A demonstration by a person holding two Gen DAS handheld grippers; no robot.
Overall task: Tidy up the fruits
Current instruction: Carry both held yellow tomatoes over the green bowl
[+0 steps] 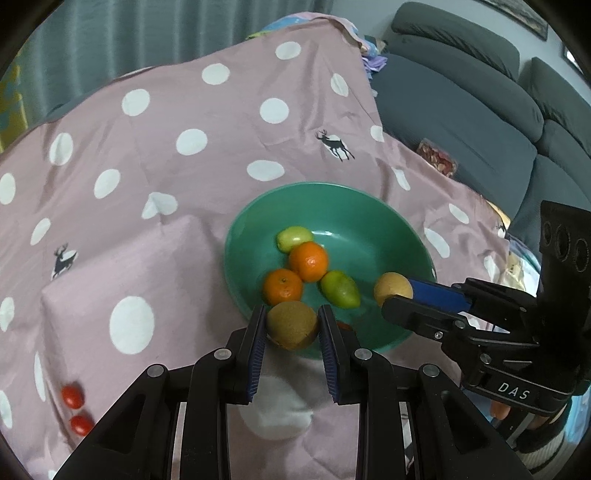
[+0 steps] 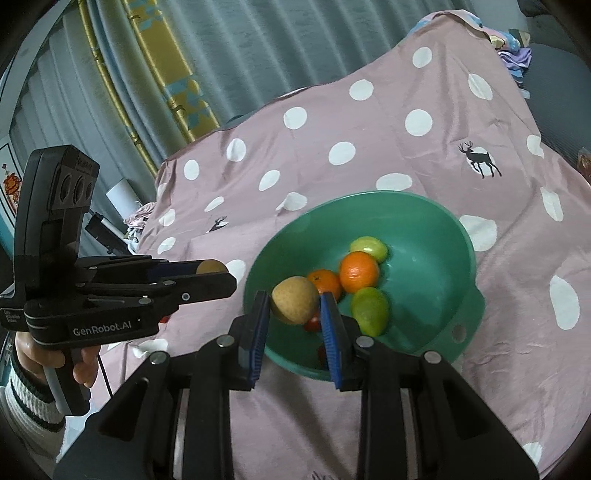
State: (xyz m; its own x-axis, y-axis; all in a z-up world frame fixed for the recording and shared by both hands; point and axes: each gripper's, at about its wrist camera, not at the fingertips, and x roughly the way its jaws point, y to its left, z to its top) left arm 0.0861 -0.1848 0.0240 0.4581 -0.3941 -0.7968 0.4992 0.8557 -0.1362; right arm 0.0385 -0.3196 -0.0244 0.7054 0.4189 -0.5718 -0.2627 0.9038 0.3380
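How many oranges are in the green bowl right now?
2. One orange sits mid-bowl beside a yellow-green fruit; the other orange touches it, nearer the left gripper. The grippers hide part of the bowl, so another may be hidden.

Grey sofa [image 1: 461, 103], teal curtains [image 1: 129, 33]

A pink cloth [image 1: 207, 155] with white dots and small dark deer prints covers the surface. Behind it hang grey-green curtains [image 2: 236, 55] with a yellow patterned strip [image 2: 177, 92]. A dark grey sofa [image 1: 461, 103] stands to the right, a red patterned packet [image 1: 437, 157] lying on its seat
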